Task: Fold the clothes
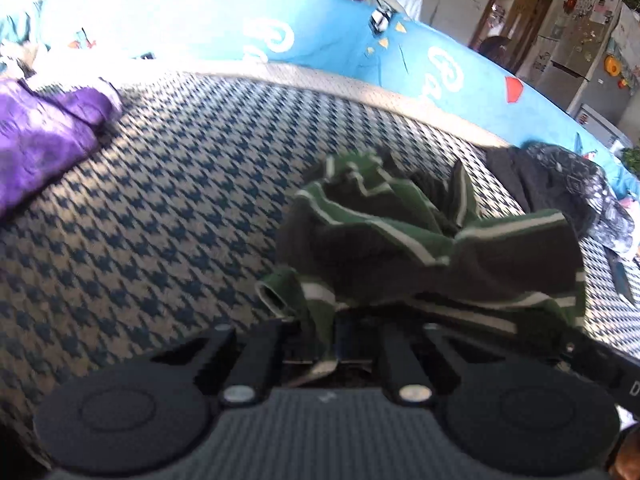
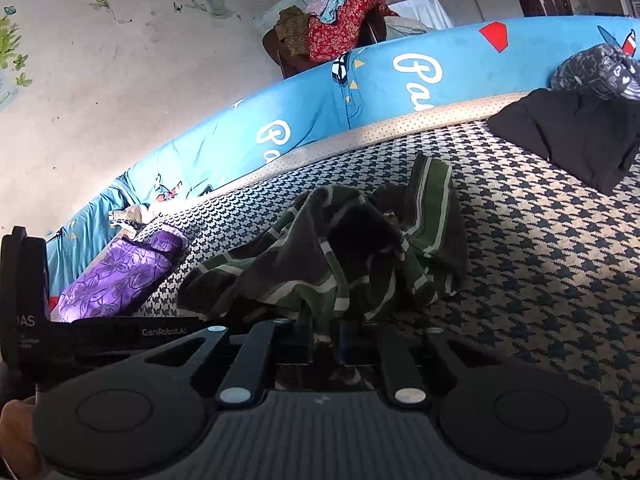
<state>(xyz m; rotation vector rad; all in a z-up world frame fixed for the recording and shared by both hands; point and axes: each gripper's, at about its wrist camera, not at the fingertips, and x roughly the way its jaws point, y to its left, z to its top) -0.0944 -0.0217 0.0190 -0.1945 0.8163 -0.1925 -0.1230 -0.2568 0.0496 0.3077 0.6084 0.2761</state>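
A crumpled green, dark grey and white striped garment [image 1: 400,236] lies bunched on the houndstooth-patterned bed surface [image 1: 160,200]. My left gripper [image 1: 324,332] is shut on an edge of this garment, with cloth pinched between its fingers. My right gripper [image 2: 324,336] is shut on another edge of the same garment [image 2: 340,248]. The two grippers are side by side; the left gripper's body [image 2: 24,300] shows at the left edge of the right wrist view, and the right gripper's body [image 1: 600,364] at the right edge of the left wrist view.
A folded purple floral garment [image 1: 36,136] [image 2: 116,276] lies to the left. A black garment [image 2: 572,140] and a dark patterned one [image 2: 600,72] lie to the right. A blue printed cushion edge [image 1: 320,44] borders the far side. A chair piled with clothes [image 2: 340,28] stands behind.
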